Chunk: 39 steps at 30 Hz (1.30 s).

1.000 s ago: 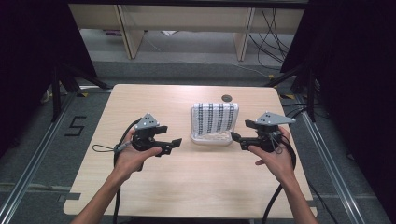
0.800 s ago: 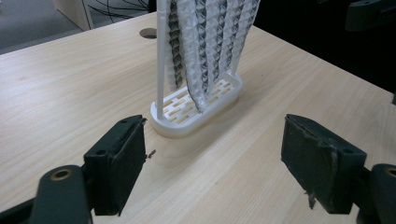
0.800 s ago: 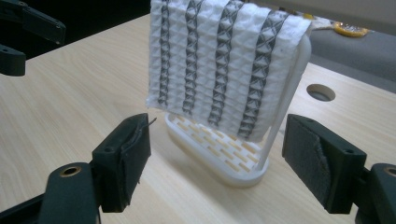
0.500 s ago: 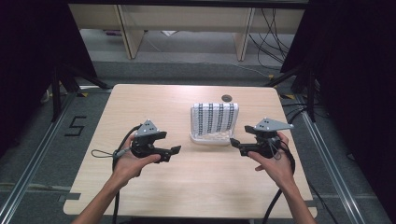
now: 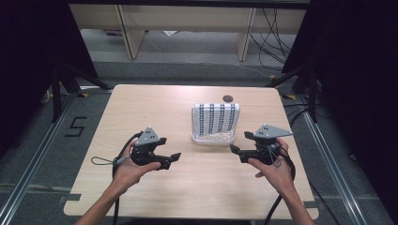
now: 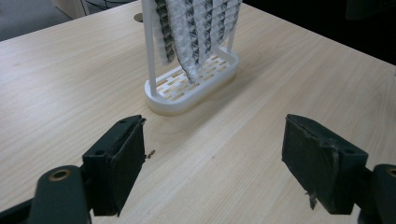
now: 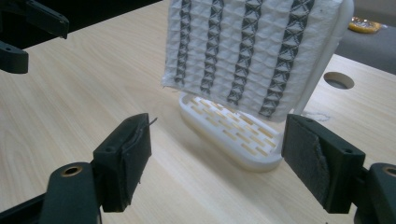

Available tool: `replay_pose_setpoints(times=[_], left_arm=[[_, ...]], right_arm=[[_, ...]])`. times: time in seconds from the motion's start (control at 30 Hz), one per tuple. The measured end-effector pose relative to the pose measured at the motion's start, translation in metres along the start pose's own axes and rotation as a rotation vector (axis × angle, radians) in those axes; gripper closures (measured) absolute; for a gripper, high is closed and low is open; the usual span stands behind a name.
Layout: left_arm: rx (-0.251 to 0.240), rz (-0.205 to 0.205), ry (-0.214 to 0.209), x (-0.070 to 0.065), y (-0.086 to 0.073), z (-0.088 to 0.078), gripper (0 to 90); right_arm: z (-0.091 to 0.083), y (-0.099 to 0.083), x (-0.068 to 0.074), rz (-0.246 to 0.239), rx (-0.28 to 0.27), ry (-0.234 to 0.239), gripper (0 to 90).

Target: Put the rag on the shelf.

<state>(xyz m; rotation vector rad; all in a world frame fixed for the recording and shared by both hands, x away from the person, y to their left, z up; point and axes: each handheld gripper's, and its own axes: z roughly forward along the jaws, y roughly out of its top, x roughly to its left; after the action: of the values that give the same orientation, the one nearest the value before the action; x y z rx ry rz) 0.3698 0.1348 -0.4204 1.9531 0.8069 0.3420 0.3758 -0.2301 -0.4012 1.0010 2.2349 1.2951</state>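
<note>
I see the wooden table (image 5: 141, 108) across the middle of the high view. White slotted rack (image 5: 213, 137) sits right of centre, a black-striped white cloth (image 5: 215, 118) draped on it. My left gripper (image 5: 172, 158) is lower left, jaws spread wide, holding nothing. My right gripper (image 5: 236, 151) is lower right, jaws also apart, near the rack, not touching.

"5" marked on floor (image 5: 76, 126).

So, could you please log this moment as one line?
left gripper: open, empty | right gripper: open, empty | cloth: draped on white rack | table: wooden
</note>
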Motion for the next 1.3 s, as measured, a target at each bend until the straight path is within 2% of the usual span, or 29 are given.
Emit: replay_pose_setpoints(times=[0.03, 0.07, 0.1, 0.13, 0.17, 0.2, 0.23, 0.3, 0.37, 0.43, 0.53, 0.6, 0.63, 0.67, 0.7, 0.73, 0.8, 0.83, 0.87, 0.9, 0.93, 1.0, 1.03, 1.07, 1.13, 1.17, 1.2, 1.3], left_arm=[[0.002, 0.003, -0.006, -0.001, -0.001, 0.000, 21.0], [0.000, 0.006, -0.007, -0.002, -0.001, -0.001, 21.0], [0.006, 0.009, -0.011, -0.002, -0.002, -0.002, 21.0], [-0.004, 0.012, -0.015, -0.003, -0.003, -0.002, 20.9], [0.012, 0.012, -0.006, -0.005, -0.003, -0.003, 21.0], [-0.004, 0.014, -0.006, -0.006, -0.004, -0.003, 21.0], [0.005, 0.015, -0.016, -0.006, -0.005, -0.004, 21.0], [-0.005, 0.017, -0.014, -0.008, -0.008, -0.004, 21.0], [0.018, 0.026, -0.005, -0.009, -0.011, -0.005, 21.0], [0.012, 0.020, -0.014, -0.010, -0.016, -0.005, 21.0], [0.019, 0.020, -0.006, -0.010, -0.021, -0.005, 21.0], [0.019, 0.016, -0.018, -0.011, -0.024, -0.004, 20.8], [0.030, 0.022, -0.018, -0.011, -0.025, -0.005, 20.7], [0.042, 0.027, -0.013, -0.012, -0.027, -0.005, 20.4], [0.037, 0.030, -0.021, -0.012, -0.029, -0.004, 20.2], [0.043, 0.032, -0.020, -0.013, -0.030, -0.004, 19.9], [0.043, 0.034, -0.025, -0.015, -0.034, -0.003, 19.6], [0.061, 0.052, -0.023, -0.014, -0.035, -0.003, 19.5], [0.054, 0.040, -0.016, -0.016, -0.037, -0.003, 19.4], [0.068, 0.056, -0.025, -0.015, -0.038, -0.004, 19.3], [0.054, 0.040, -0.025, -0.016, -0.040, -0.002, 19.2], [0.058, 0.040, -0.026, -0.017, -0.045, -0.003, 19.1], [0.069, 0.052, -0.029, -0.017, -0.046, -0.004, 19.0], [0.073, 0.050, -0.032, -0.017, -0.048, -0.004, 18.9], [0.096, 0.051, -0.028, -0.018, -0.052, -0.007, 18.8], [0.073, 0.037, -0.030, -0.019, -0.054, -0.005, 18.8], [0.076, 0.040, -0.031, -0.019, -0.057, -0.006, 18.8], [0.092, 0.050, -0.036, -0.019, -0.063, -0.007, 18.8]], right_arm=[[-0.001, 0.000, 0.000, -0.014, 0.012, 0.001, 25.1], [-0.002, -0.002, 0.003, 0.008, 0.013, 0.001, 25.0], [-0.001, -0.002, 0.003, -0.015, 0.005, 0.011, 25.1], [-0.002, -0.004, 0.006, 0.003, 0.020, 0.007, 25.1], [-0.002, -0.005, 0.006, -0.023, 0.015, 0.008, 25.0], [-0.002, -0.007, 0.008, -0.020, 0.013, 0.011, 25.0], [-0.002, -0.008, 0.009, -0.027, 0.021, 0.015, 24.9], [-0.002, -0.012, 0.013, -0.026, 0.020, 0.021, 24.4], [-0.002, -0.016, 0.014, -0.025, 0.037, 0.031, 23.5], [-0.002, -0.021, 0.015, -0.018, 0.049, 0.043, 23.1], [-0.001, -0.028, 0.016, -0.013, 0.057, 0.034, 22.4], [0.000, -0.033, 0.015, -0.005, 0.065, 0.038, 22.0], [0.001, -0.035, 0.014, -0.023, 0.061, 0.030, 22.1], [0.000, -0.037, 0.016, 0.004, 0.075, 0.039, 22.1], [0.001, -0.040, 0.016, -0.001, 0.067, 0.025, 22.0], [0.001, -0.041, 0.015, -0.006, 0.071, 0.032, 21.7], [0.001, -0.046, 0.018, 0.029, 0.092, 0.037, 21.3], [0.003, -0.048, 0.015, -0.009, 0.080, 0.034, 21.2], [0.002, -0.049, 0.016, 0.008, 0.095, 0.045, 21.1], [0.002, -0.051, 0.017, 0.010, 0.092, 0.045, 21.0], [0.002, -0.053, 0.016, 0.008, 0.097, 0.047, 20.8], [0.001, -0.057, 0.018, 0.013, 0.099, 0.049, 20.6], [0.000, -0.059, 0.020, 0.036, 0.105, 0.050, 20.7], [0.000, -0.060, 0.019, 0.020, 0.098, 0.047, 20.7], [-0.002, -0.063, 0.020, 0.017, 0.093, 0.048, 21.1], [-0.003, -0.064, 0.021, 0.019, 0.092, 0.052, 21.1], [-0.005, -0.066, 0.023, 0.040, 0.100, 0.055, 21.1], [-0.006, -0.070, 0.024, 0.029, 0.097, 0.056, 21.1]])
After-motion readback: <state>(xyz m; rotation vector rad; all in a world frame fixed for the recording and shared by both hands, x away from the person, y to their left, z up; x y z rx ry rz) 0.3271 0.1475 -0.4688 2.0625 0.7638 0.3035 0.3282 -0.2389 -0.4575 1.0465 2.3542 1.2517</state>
